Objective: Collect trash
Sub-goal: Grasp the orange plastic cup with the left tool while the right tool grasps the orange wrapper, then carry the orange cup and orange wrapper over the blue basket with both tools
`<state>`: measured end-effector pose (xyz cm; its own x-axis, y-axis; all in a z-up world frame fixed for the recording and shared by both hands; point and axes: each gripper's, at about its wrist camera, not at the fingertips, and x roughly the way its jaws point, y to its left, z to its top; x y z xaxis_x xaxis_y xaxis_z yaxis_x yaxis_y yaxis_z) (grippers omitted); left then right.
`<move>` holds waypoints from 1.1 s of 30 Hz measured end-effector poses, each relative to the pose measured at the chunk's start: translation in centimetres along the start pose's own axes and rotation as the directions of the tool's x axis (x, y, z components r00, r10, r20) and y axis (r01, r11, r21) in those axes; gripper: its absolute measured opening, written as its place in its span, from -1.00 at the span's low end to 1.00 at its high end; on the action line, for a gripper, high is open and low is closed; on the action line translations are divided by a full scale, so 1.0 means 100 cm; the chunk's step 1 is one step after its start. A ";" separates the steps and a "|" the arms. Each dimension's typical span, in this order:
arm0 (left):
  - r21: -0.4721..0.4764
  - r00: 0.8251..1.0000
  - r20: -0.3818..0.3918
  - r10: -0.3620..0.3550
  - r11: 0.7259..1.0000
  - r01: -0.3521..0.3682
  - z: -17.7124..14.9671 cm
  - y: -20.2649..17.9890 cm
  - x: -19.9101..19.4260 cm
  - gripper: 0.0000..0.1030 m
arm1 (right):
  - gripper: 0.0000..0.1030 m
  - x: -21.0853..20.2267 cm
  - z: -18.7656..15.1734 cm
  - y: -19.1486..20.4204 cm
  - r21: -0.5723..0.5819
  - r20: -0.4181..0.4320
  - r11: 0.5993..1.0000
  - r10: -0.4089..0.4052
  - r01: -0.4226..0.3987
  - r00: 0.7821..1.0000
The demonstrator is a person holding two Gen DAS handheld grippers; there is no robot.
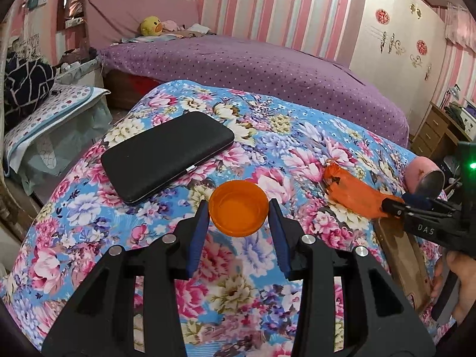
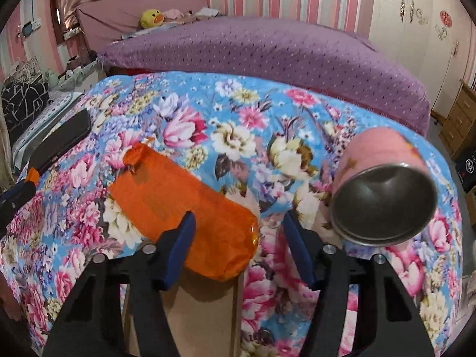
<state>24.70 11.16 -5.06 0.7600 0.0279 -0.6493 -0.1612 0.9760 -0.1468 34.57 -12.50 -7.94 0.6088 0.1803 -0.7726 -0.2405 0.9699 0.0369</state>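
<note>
An orange cap (image 1: 238,206) is pinched in the left hand-held gripper (image 1: 239,208), lifted clear for disposal. The right hand-held gripper (image 2: 238,223), jaws spread, straddles the orange wrapper (image 2: 184,208) lying on the floral worktop (image 2: 238,119).

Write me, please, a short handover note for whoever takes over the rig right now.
Left hand-held gripper: shut on the orange cap.
Right hand-held gripper: open, astride the near end of the orange bag, not gripping it.
The bag lies on the floral cloth; the black case and tipped pink cup lie there too.
Done: cap picked up.
Left: grip the bag, bin both; no bin clearly visible.
</note>
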 end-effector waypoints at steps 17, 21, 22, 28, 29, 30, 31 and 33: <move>-0.032 1.000 0.020 0.013 0.999 -0.012 0.002 0.007 -0.006 -0.24 | -0.82 -0.017 -0.004 0.005 -0.027 0.096 1.000 0.015 -0.012 0.995; -0.027 0.999 0.040 0.024 0.999 -0.023 0.003 0.003 -0.018 -0.24 | -0.83 -0.041 -0.004 0.006 -0.041 0.161 0.999 0.013 -0.007 0.987; -0.028 0.999 0.046 0.023 0.999 -0.022 0.002 0.002 -0.022 -0.24 | -0.83 -0.049 -0.005 0.005 -0.043 0.177 0.999 0.014 -0.007 0.984; -0.021 0.998 0.054 0.017 1.000 -0.016 -0.010 -0.011 -0.046 -0.24 | -0.83 -0.101 -0.018 -0.003 -0.046 0.248 0.999 0.012 0.000 0.969; -0.023 0.999 0.052 0.012 1.000 -0.011 -0.013 -0.014 -0.050 -0.24 | -0.83 -0.111 -0.023 -0.005 -0.048 0.262 0.999 0.006 0.007 0.965; -0.024 0.999 0.050 0.005 1.000 -0.004 -0.016 -0.016 -0.053 -0.24 | -0.83 -0.118 -0.027 -0.007 -0.048 0.269 0.999 0.000 0.013 0.963; -0.023 0.999 0.048 -0.003 1.000 0.004 -0.020 -0.020 -0.057 -0.24 | -0.83 -0.126 -0.032 -0.010 -0.045 0.278 0.999 -0.006 0.019 0.961; -0.010 0.999 0.042 -0.007 1.000 0.008 -0.028 -0.029 -0.064 -0.24 | -0.83 -0.140 -0.042 -0.017 -0.034 0.286 0.999 -0.011 0.022 0.958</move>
<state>18.54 7.57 -2.53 0.7872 0.0299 -0.6160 -0.1616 0.9739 -0.1593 23.25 -17.35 0.17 0.8021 0.2087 -0.5595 -0.2530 0.9675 -0.0018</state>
